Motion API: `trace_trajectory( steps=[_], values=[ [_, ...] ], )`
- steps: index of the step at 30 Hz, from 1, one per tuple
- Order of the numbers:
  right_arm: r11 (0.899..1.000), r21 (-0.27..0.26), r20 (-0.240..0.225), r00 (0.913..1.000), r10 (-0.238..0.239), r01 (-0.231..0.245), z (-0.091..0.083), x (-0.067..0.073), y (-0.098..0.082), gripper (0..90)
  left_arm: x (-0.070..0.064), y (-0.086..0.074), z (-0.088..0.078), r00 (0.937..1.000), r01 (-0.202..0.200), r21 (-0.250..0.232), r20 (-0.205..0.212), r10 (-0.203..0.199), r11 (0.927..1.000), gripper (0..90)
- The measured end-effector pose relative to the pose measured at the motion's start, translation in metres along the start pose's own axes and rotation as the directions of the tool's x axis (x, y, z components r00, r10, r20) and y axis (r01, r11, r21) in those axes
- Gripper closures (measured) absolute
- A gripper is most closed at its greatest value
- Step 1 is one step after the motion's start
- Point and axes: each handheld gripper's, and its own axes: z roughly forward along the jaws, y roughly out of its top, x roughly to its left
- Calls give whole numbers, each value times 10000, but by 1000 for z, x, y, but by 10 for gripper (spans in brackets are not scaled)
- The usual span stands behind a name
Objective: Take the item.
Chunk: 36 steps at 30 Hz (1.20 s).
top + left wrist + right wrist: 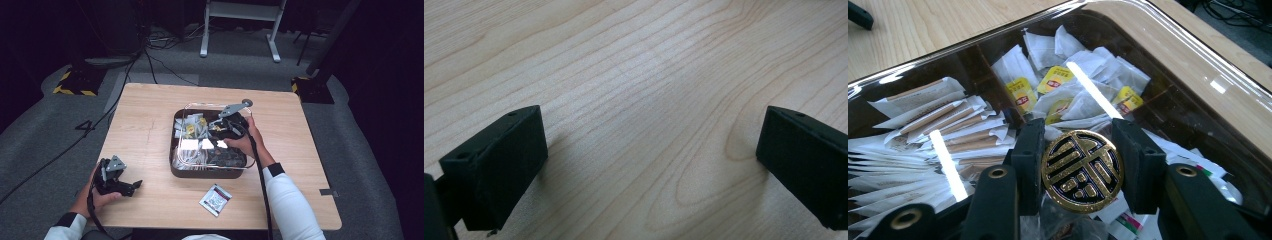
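Note:
A dark brown box (pixel 173 167) on the wooden table holds tea bags with yellow tags (pixel 1048 82), brown paper sticks (pixel 943 117) and white sachets. Over it is a clear lid (pixel 192 107) with a round black and gold knob (pixel 1082 172). My right gripper (pixel 226 128) reaches over the box, and its two jaws press on either side of that knob (pixel 222 131). The lid sits slightly askew over the box, its far edge beyond the box's rim. My left gripper (pixel 129 187) rests open at the table's front left, with bare wood between its jaws (pixel 649 145).
A small white sachet (pixel 215 200) lies on the table in front of the box. Bare wood lies to the left and right of the box. Off the table are cables, a white stand and dark equipment on grey carpet.

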Motion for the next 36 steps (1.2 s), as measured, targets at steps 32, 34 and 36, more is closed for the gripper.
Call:
trace_trajectory(
  steps=[32,34,36],
  values=[
    [9992,384,-585,9983,-81,103,39,7,3,586,0,0,0,10000,-20,5,17,20,10000,2],
    [9991,420,-537,9985,-83,106,37,6,2,585,0,0,0,10000,-19,6,18,19,10000,2],
    [9989,455,-549,9985,-84,109,36,5,1,586,0,0,0,10000,-23,8,21,23,10000,2]
  ],
)
